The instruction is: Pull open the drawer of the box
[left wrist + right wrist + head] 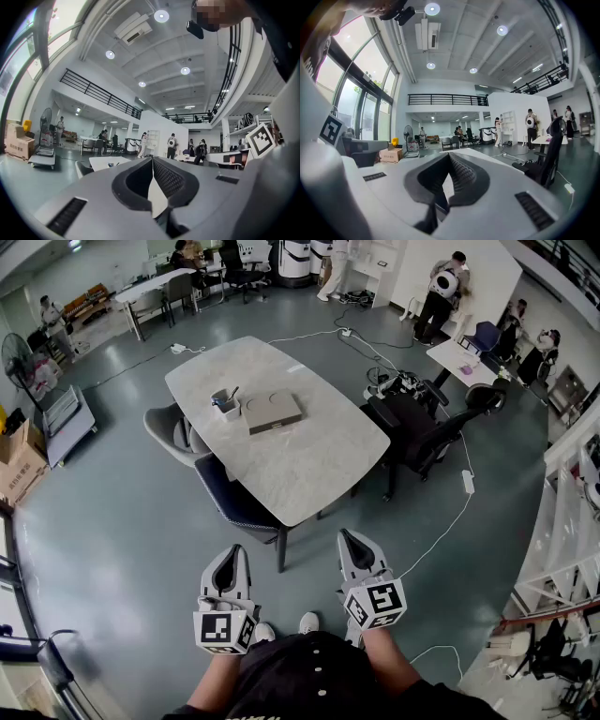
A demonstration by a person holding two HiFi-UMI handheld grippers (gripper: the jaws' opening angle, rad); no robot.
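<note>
A flat beige box (274, 412) lies on the pale marble table (309, 465), well ahead of me; from here I cannot make out its drawer. Both grippers are held low and level in front of my body, far short of the table. In the head view my left gripper (234, 552) and my right gripper (349, 539) each have their jaws together with nothing between them. The left gripper view shows its jaws (152, 160) meeting at the tips, and the right gripper view shows the same for the right gripper (449, 157).
A small holder with pens (225, 404) stands beside the box. Two dark chairs (234, 498) are tucked at the table's near left side, and a black office chair (422, 432) stands to the right. A white cable and power strip (466, 481) lie on the floor. People stand far off.
</note>
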